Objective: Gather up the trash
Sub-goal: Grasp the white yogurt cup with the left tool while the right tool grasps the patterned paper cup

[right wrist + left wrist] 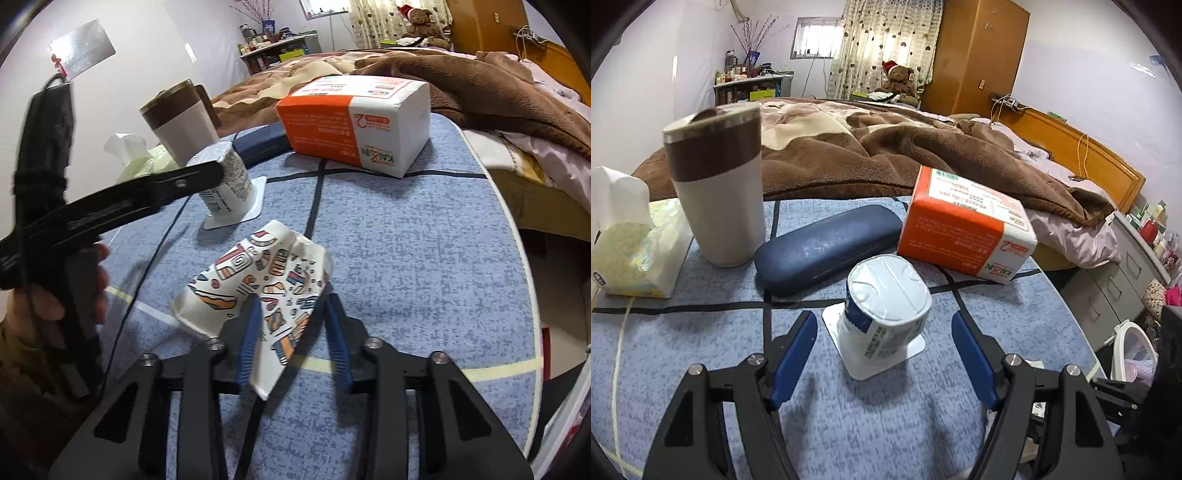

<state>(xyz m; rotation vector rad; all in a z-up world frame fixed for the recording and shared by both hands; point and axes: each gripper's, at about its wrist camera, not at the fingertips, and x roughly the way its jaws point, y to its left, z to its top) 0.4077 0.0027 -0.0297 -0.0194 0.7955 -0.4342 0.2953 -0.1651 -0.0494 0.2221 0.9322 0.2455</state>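
Fingers of the right gripper (pixel 291 332) are squeezing a crushed paper cup (pixel 258 284) with colorful doodles, holding it just above the blue tablecloth (pixel 424 266); its lower corner is getting hidden behind the blue pads. Left gripper (pixel 884 354) is sitting wide open around an upside-down yogurt cup (pixel 886 314), not touching it. Behind that, a glasses case (pixel 827 249), tumbler (pixel 716 188) and orange tissue pack (pixel 964 229) are standing; print's probably too blurry to read.
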